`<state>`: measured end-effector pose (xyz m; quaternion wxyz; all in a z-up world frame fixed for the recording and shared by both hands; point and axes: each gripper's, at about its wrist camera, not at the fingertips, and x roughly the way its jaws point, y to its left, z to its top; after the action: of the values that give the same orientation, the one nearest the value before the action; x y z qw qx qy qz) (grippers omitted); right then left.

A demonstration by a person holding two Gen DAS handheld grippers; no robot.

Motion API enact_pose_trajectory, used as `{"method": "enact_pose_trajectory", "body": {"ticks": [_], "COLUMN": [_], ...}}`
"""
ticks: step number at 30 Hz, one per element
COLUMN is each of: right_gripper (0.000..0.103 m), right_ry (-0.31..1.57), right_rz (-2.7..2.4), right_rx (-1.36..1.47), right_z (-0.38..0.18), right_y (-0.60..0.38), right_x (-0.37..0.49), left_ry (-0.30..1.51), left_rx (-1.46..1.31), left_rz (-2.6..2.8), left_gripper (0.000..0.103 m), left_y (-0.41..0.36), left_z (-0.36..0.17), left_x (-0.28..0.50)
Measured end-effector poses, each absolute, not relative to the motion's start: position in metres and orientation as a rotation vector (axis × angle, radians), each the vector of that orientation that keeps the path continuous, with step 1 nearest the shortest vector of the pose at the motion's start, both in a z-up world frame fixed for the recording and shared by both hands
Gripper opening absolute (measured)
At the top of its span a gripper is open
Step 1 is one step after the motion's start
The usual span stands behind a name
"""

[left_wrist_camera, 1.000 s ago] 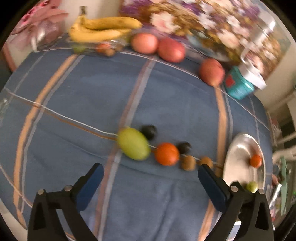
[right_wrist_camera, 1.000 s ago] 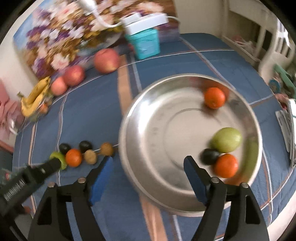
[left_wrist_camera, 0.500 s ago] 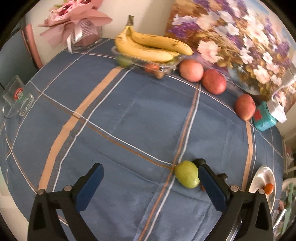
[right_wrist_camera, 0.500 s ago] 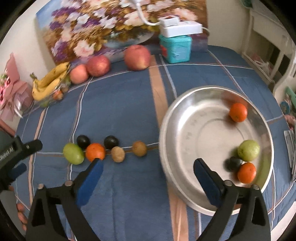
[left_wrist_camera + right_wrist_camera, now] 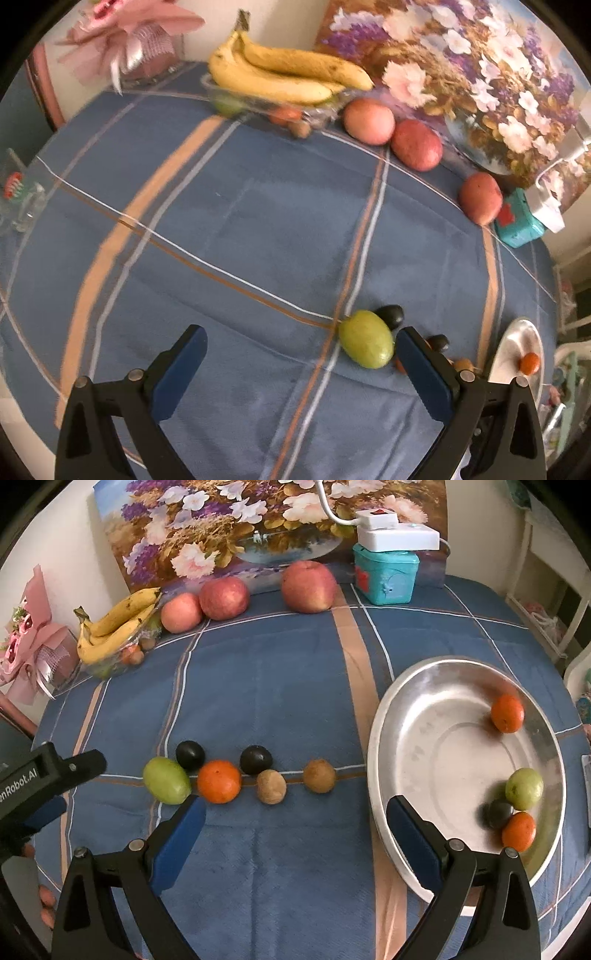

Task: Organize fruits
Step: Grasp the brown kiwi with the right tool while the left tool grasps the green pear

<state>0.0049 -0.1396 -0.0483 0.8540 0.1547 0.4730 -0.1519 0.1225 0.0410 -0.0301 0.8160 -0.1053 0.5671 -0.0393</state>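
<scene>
Both hand-held grippers hang over the blue plaid tablecloth (image 5: 280,686) with their blue-padded fingers spread wide and nothing between them — the left gripper (image 5: 301,363) near the left end of a row of small fruit, the right gripper (image 5: 295,834) over bare cloth between that row and the round shiny metal bowl (image 5: 436,760) on the right

The row runs left to right: an oval green fruit (image 5: 166,780), a bright orange tangerine (image 5: 218,781), a round tan-brown fruit (image 5: 271,786) and a second brown one (image 5: 319,775), with two glossy black plums (image 5: 190,755) set just behind. In the left wrist view the green fruit sits just beside the inner face of that gripper's right finger (image 5: 424,373), not between the pads

Inside the bowl lie an orange fruit at the far rim (image 5: 507,713) and, at the right — touching one another — a green fruit (image 5: 523,788), a dark one (image 5: 498,814) and another orange one (image 5: 518,831)

Along the far edge stand three reddish apples (image 5: 308,587), a bunch of yellow bananas (image 5: 118,627) and a teal plastic box (image 5: 386,576)
</scene>
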Motion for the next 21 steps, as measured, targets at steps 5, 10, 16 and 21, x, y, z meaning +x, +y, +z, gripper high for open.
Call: {"method": "enact_pose_trajectory", "body": {"ticks": [5,10,16,21], "right_gripper": [0.098,0.097,0.075,0.055], "right_ry": [0.944,0.942,0.966,0.998], "right_rz": [-0.323,-0.323,-0.331,-0.353], "right_rx": [0.324,0.31,0.27,0.265], "right_z": [-0.043,-0.046,-0.055,-0.067], "right_y": [-0.144,-0.144,-0.141,-0.144], "right_x": [0.006,0.012,0.022,0.026], "left_ry": [1.252,1.271,1.301,1.338], "left_rx": [-0.288,-0.284,-0.289,-0.302], "left_rz": [-0.154,-0.193,-0.212,-0.224], "left_gripper": [0.103,0.102,0.1,0.088], "left_y": [0.033,0.021,0.014,0.011], "left_z": [-0.041,-0.048,-0.06,-0.071], "left_x": [0.131,0.137,0.142,0.146]}}
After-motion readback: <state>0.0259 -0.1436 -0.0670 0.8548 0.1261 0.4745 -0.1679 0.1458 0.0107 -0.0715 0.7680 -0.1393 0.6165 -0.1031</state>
